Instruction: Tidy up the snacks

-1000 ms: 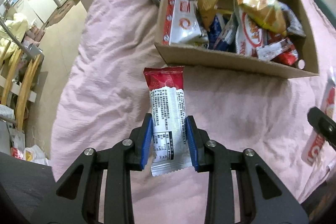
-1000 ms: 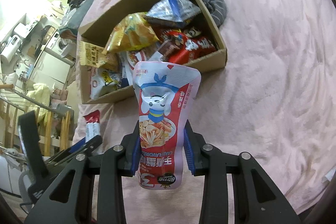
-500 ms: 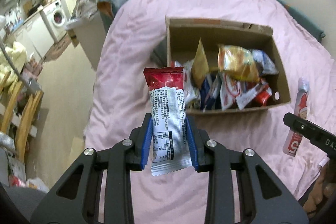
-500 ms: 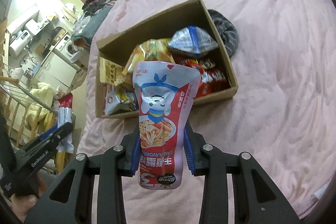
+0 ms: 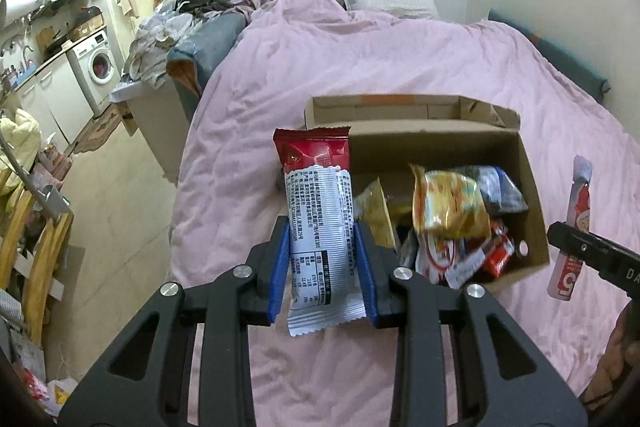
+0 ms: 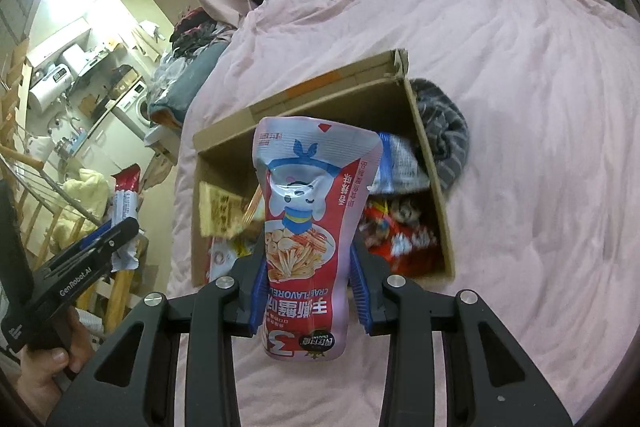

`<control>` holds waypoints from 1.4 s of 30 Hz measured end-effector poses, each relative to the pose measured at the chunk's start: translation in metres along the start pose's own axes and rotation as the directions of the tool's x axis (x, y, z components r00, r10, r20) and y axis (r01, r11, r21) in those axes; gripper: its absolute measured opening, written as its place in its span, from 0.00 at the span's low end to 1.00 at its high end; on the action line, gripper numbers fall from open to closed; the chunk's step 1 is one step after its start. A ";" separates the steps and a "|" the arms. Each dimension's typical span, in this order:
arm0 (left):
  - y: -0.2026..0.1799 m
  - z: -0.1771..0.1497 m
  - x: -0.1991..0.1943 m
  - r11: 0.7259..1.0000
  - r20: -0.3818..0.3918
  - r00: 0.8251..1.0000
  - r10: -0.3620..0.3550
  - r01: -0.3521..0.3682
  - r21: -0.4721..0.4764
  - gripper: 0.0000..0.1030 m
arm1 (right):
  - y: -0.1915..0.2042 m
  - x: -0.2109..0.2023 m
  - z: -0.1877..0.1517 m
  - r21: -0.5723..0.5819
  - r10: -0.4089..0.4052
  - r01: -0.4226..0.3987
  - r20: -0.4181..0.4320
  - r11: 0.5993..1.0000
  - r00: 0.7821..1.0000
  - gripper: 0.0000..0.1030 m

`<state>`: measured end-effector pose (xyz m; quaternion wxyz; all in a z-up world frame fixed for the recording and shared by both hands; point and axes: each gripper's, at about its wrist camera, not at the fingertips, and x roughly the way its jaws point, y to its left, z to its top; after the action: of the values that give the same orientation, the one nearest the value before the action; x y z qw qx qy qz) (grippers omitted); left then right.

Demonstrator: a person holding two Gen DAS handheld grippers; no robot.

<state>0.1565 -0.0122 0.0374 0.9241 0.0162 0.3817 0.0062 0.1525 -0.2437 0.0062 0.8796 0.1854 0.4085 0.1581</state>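
Your left hand-held gripper (image 5: 323, 269) clamps a red-and-white snack bar (image 5: 318, 223), long axis along the fingers, red end forward. Your right hand-held gripper (image 6: 307, 291) clamps a pink pouch (image 6: 306, 227), likewise upright. Both now sit higher above the cardboard box (image 5: 448, 143) on the pink bed (image 5: 360, 59) than before.

My left wrist camera looks forward and down along its fingers (image 5: 282, 267) from the near left, with the cardboard box (image 5: 532, 195) on the pink bed (image 5: 400, 59) a little way ahead. My right wrist camera looks down likewise from the near right, over the same box (image 6: 436, 187). Both views share box, bed and the kitchen corner (image 5: 72, 67) at left, and each catches the other tool at its edge.
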 end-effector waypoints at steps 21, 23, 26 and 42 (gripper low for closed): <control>-0.040 -0.012 0.086 0.981 -0.142 0.973 -0.180 0.189 0.052 0.27 | -0.010 0.083 0.008 -0.061 -0.094 0.086 -0.143 0.994 0.985 0.39; -0.042 -0.013 0.088 0.983 -0.144 0.976 -0.166 0.175 0.056 0.27 | -0.010 0.086 0.007 -0.077 -0.119 0.109 -0.139 0.991 0.983 0.39; -0.038 -0.011 0.084 0.989 -0.109 0.984 -0.139 0.144 0.041 0.27 | -0.011 0.088 0.006 -0.085 -0.149 0.139 -0.130 0.987 0.980 0.40; -0.040 -0.012 0.072 0.986 -0.086 0.983 -0.161 0.164 0.036 0.79 | -0.002 0.083 0.010 -0.074 -0.056 0.050 -0.080 0.996 0.995 0.78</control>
<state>0.1989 -0.0500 -0.0232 0.9045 0.0044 0.4195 -0.0767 0.2121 -0.2120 -0.0435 0.8720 0.1361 0.4432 0.1570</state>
